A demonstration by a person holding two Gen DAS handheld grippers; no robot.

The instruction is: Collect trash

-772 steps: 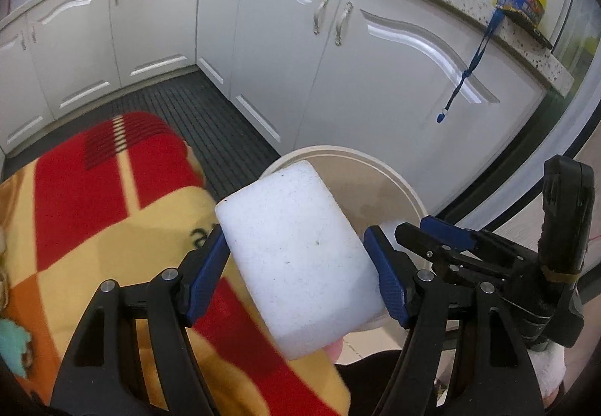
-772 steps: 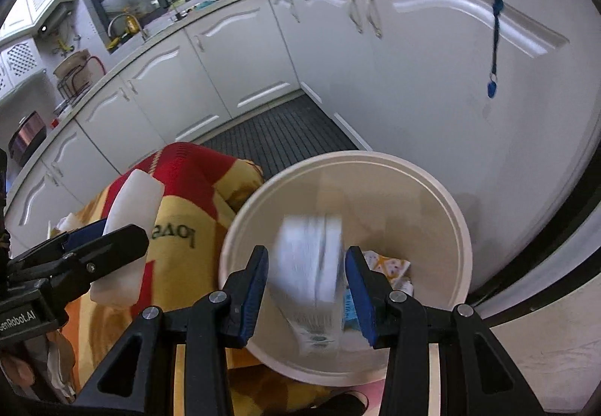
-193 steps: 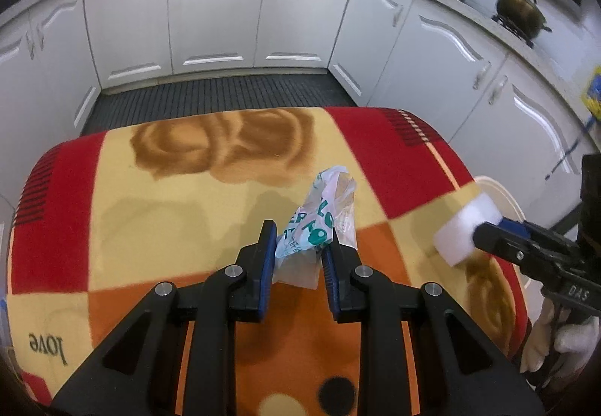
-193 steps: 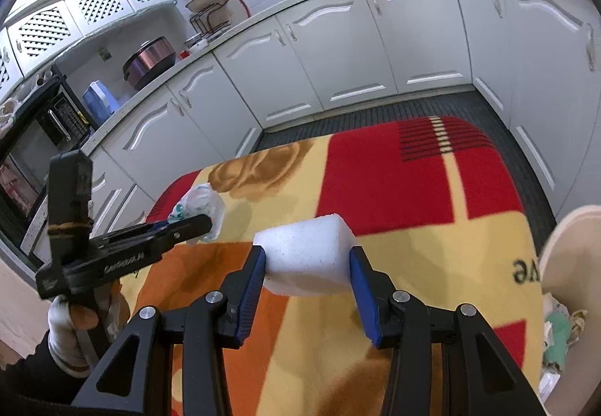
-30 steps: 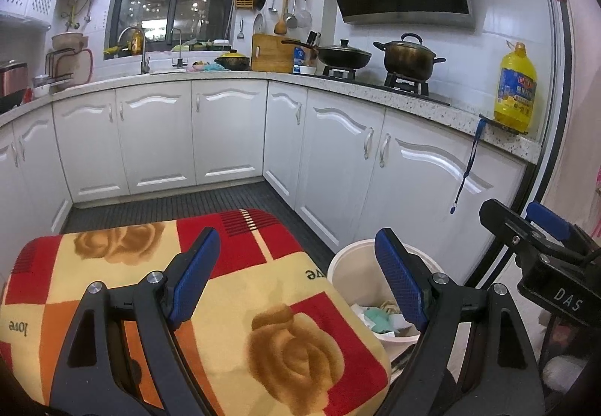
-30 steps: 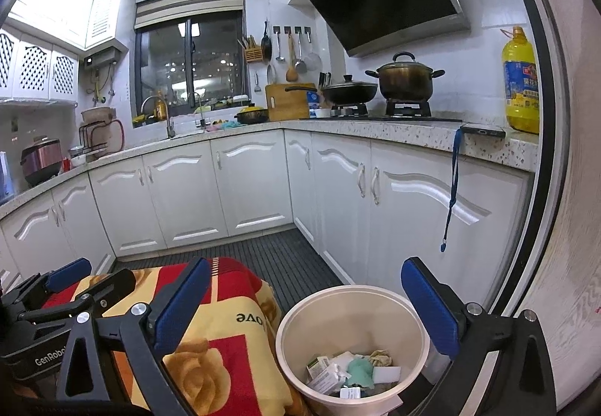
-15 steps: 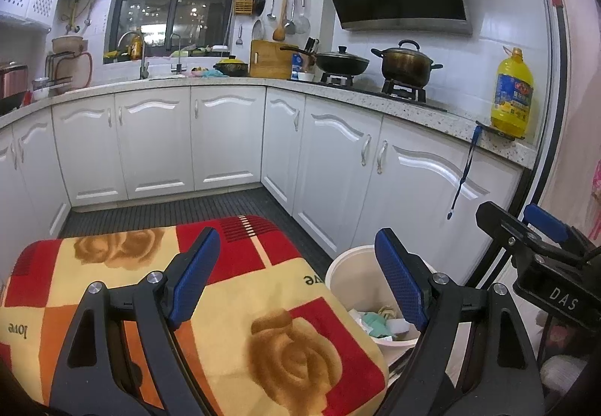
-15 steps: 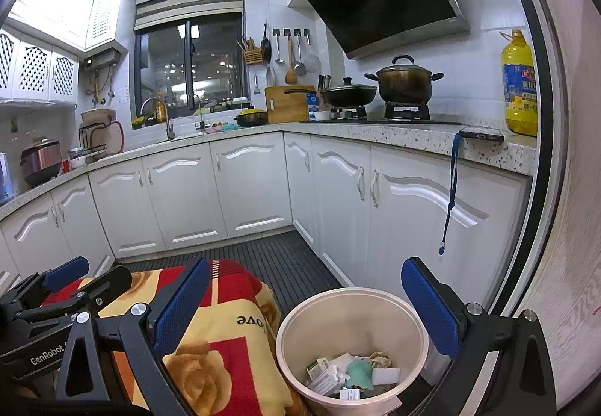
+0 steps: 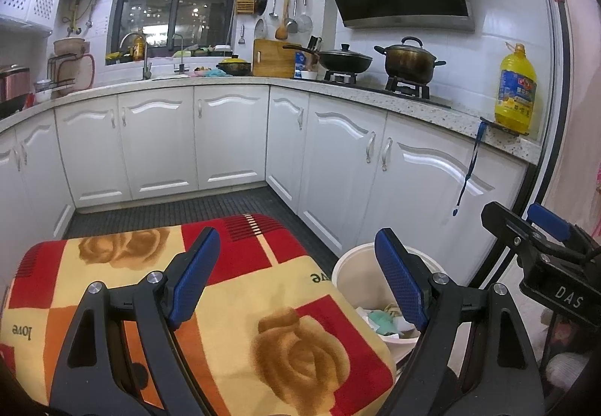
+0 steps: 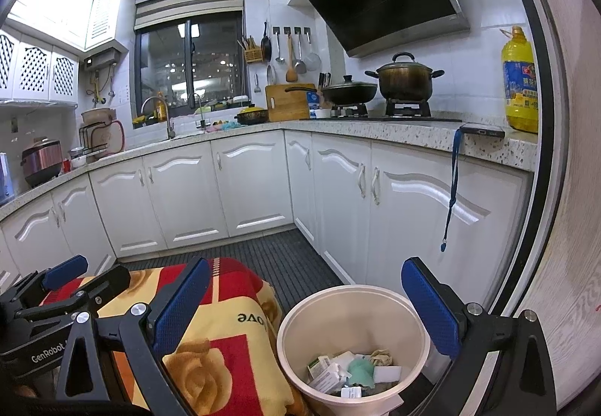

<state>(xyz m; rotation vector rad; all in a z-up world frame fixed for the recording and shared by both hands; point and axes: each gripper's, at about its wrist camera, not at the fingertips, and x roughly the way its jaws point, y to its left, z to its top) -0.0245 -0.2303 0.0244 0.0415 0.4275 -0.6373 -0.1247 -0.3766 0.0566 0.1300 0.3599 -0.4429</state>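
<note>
Trash (image 10: 353,371) in bin (image 10: 300,318), below wide-apart, bare right jaws.

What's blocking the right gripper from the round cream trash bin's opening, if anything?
Nothing visible. The right gripper is wide open and empty above the round cream trash bin, whose mouth is uncovered; paper scraps lie at the bottom. The red-and-yellow blanket sits beside the rim, not over it.

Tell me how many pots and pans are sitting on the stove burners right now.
2. A lidded black pan sits on the left burner, and a lidded brown pot on the right burner beside it. A yellow-lidded pot is on the counter, off the stove.
</note>
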